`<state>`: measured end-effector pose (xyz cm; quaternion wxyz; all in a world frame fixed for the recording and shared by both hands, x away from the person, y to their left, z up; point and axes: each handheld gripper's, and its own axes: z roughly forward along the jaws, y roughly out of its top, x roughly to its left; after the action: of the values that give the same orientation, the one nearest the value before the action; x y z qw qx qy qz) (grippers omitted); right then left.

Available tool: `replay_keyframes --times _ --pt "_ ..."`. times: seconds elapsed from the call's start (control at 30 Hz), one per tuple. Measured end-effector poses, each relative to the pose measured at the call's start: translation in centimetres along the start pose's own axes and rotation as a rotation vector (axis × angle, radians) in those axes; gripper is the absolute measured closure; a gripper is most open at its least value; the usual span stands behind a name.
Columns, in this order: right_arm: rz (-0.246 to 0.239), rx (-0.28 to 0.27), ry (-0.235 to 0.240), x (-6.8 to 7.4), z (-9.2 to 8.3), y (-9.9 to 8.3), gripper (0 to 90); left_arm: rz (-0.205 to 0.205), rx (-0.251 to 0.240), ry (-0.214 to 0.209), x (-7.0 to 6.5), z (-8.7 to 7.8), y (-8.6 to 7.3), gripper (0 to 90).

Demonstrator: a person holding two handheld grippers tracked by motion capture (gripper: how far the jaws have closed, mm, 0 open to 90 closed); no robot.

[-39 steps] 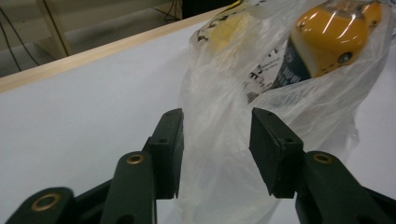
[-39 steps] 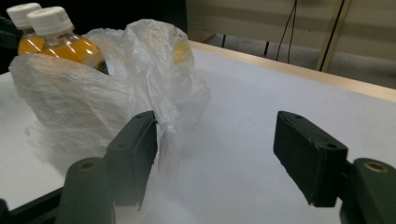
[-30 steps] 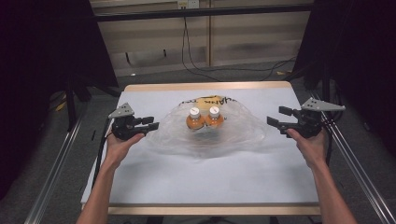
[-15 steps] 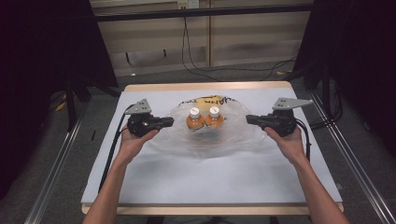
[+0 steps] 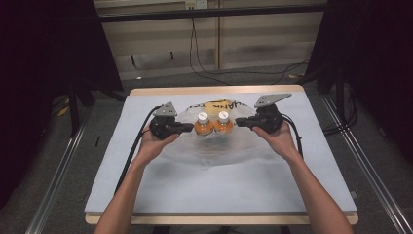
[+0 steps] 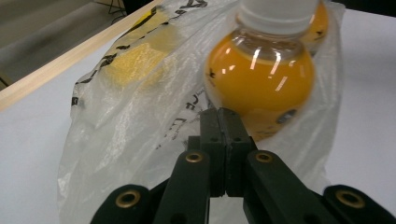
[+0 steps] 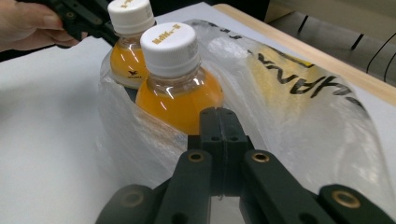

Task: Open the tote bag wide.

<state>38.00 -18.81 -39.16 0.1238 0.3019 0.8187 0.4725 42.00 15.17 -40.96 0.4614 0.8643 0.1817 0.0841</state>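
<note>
Left gripper point(image 5: 187, 127): in from the left, fingers point(image 6: 211, 135) pressed together, clamped on a fold of the thin translucent plastic bag with black lettering and a yellow patch point(image 5: 219, 146), just beside the left orange-juice bottle with a white cap point(image 5: 202, 124). In the left gripper view the film runs right up to the tips and looks pinched between them, the bottle's orange belly point(image 6: 259, 79) directly behind. So the grip looks to be on the bag wall, not the bottle.

Centre: the two bottles stand upright, side by side and touching, inside the bag near the far middle of the white-covered table with a wooden edge point(image 5: 146, 195). The bag's wall rises round their lower halves, and the rest of the film lies flat, spread toward the person. Caps poke out above the bag rim.

Right orange-juice bottle with a white cap point(image 5: 223, 123): nearer the right gripper; its cap point(image 7: 170, 43) reads clearly in the right gripper view, with the other bottle point(image 7: 127, 42) behind it.

Right gripper point(image 5: 243, 123): mirror pose, in from the right, fingers point(image 7: 229, 135) together on the bag film just in front of that bottle.

My read: symmetric pinches on opposite sides of the mouth, so the bag can be pulled up or open round the bottles without tipping them. Holding film rather than bottle keeps the load standing on the table. Risk: thin film slips or tears if the pull is uneven, and the bottles could topple toward the slack side.
</note>
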Motion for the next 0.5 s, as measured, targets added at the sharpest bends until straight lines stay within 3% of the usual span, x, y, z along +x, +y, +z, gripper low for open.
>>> replay_keyframes --times 0.17,0.33,0.43,0.5 --pt "0.004 0.056 -0.017 -0.5 1.6 -0.5 90.0 -0.01 0.05 0.0 0.3 1.1 -0.3 89.4" --pt "-0.008 0.134 -0.018 -0.9 3.3 -1.1 90.0 0.027 0.136 0.006 0.1 2.5 -0.8 89.4" --pt "-0.002 0.174 -0.016 -1.3 4.2 -1.8 90.0 0.025 0.162 0.008 0.2 3.1 -1.1 89.1" --pt "0.0 0.194 -0.009 -1.5 4.6 -2.2 90.0 0.052 0.197 0.013 0.1 3.5 -1.3 88.7"
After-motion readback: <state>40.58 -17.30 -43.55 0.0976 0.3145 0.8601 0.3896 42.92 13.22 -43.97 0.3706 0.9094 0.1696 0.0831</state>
